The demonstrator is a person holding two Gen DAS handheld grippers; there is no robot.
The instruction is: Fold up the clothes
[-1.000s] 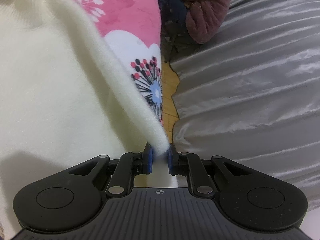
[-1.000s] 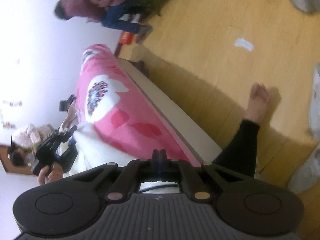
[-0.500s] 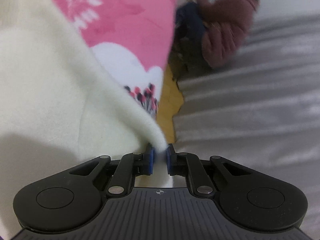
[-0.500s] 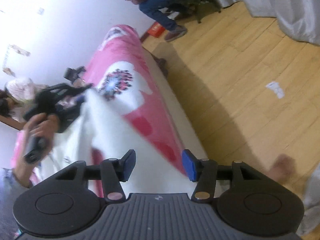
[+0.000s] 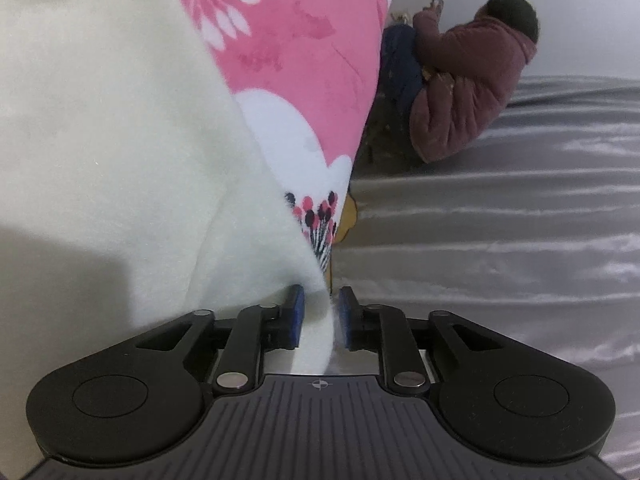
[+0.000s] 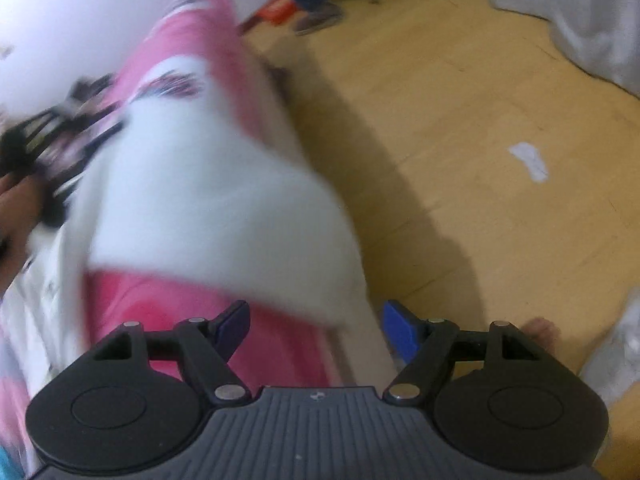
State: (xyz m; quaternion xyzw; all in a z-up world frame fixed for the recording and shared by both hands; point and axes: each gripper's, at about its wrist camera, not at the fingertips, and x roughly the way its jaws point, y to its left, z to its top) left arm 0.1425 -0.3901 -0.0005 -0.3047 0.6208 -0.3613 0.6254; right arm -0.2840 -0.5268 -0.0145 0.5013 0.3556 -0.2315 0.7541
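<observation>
No brand, label or readable writing shows anywhere; the only mark is a small crosshair symbol on the body of each gripper. The left gripper (image 5: pixel 322 312) has its jaws opening, with a corner of the cream fleece garment (image 5: pixel 120 140) still between the blue pads (image 5: pixel 296 316); the cloth lies against the left pad, and a thin gap shows at the right one. From that corner the garment's edge runs up and away to the left, spreading out broad over the pink floral blanket (image 5: pixel 304 40), which lies ahead of the tongs. Right of them hangs a grey satin sheet (image 5: pixel 500 240), and beyond it a person in a maroon padded jacket (image 5: pixel 468 80) crouches. The right gripper (image 6: pixel 314 328) stands wide and opening, nothing clamped; the white garment, blurred, lies just ahead of and between its fingers, over the pink blanket, with wooden floor (image 6: pixel 460 120) to the right.
</observation>
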